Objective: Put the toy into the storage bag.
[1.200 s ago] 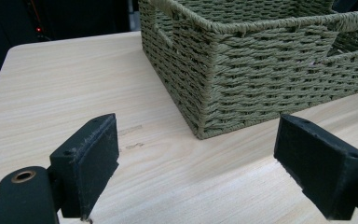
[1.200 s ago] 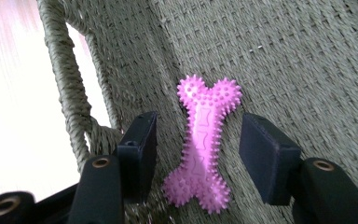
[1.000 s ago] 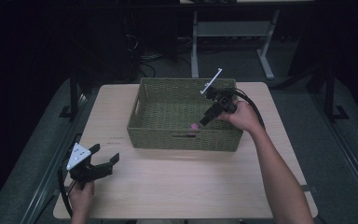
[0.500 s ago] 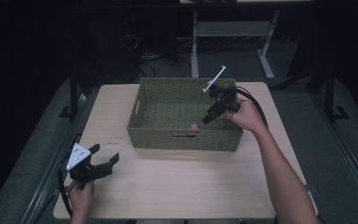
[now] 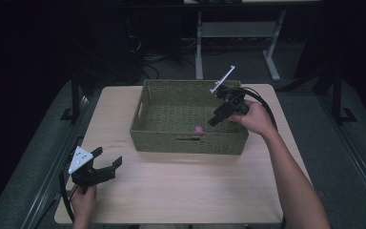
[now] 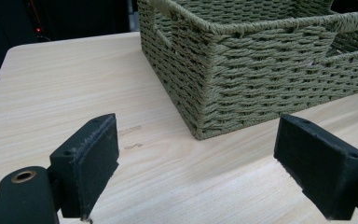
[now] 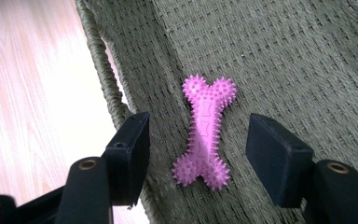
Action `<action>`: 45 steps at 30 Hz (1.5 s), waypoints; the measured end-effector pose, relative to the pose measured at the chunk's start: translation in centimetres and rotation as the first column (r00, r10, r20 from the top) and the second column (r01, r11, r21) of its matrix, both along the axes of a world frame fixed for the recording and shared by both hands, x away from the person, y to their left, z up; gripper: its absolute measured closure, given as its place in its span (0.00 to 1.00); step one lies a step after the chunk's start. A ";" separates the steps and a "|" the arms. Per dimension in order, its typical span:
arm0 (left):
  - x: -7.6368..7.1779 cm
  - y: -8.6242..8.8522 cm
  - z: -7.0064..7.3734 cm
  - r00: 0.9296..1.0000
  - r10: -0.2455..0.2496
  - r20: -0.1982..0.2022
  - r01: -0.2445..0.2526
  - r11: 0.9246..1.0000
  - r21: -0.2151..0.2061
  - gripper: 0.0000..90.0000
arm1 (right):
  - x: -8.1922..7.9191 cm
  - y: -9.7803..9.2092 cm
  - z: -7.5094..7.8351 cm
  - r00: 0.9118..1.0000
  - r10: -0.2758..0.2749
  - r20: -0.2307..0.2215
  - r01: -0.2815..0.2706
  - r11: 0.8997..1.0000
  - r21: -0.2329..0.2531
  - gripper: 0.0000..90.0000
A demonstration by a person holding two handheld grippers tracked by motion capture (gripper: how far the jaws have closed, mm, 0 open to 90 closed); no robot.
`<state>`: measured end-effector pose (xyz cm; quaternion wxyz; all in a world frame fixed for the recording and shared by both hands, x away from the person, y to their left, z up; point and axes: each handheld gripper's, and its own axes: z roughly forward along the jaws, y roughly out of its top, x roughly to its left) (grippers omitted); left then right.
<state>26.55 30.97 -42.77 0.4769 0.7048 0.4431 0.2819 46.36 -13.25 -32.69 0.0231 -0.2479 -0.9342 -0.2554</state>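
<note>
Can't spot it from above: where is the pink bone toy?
The pink bone toy lies on the basket floor by its near wall, below the open right gripper.

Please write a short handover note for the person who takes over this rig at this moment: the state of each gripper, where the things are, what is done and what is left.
Right gripper: open, holding nothing, jaws on either side of the pink spiky bone toy but not touching it.
Left gripper: open, holding nothing, low over the near left part of the table, pointing toward the basket.
Bone toy: lies flat on the floor of the green woven basket, close to its near wall.
Done: the toy is inside the basket and free of the jaws.
Left: probably only to lift the right gripper out of the basket.
</note>
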 end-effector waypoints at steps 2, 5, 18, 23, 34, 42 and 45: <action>0.0 0.0 0.0 1.000 0.001 0.001 -0.001 1.000 0.001 0.15 | -0.1 -0.1 0.1 1.000 -0.003 0.002 0.003 1.000 0.009 0.43; 0.0 0.0 0.0 1.000 0.000 -0.001 0.000 1.000 0.000 0.15 | -0.4 -0.3 0.3 1.000 -0.004 0.007 0.004 1.000 0.014 0.43; 0.0 0.0 0.0 1.000 0.001 -0.002 -0.001 1.000 -0.001 0.15 | -1.7 -1.1 0.9 1.000 -0.007 0.026 0.006 1.000 0.028 0.42; 0.0 0.0 0.0 1.000 0.001 -0.001 -0.001 1.000 -0.001 0.15 | -2.2 -1.4 1.2 0.999 -0.008 0.038 0.007 0.999 0.032 0.41; -0.1 0.0 0.0 1.000 0.000 -0.001 0.000 1.000 -0.001 0.15 | -3.8 -1.5 1.8 0.999 0.001 0.054 -0.003 0.999 0.042 0.41; -0.1 -0.1 0.1 1.000 0.001 -0.001 -0.001 1.000 0.000 0.15 | -4.7 -2.1 1.6 0.999 -0.005 0.054 0.002 0.999 0.051 0.39; -0.1 -0.1 0.1 1.000 0.001 -0.001 -0.001 1.000 -0.001 0.15 | -5.0 -2.3 1.5 0.998 -0.005 0.059 0.002 0.998 0.058 0.39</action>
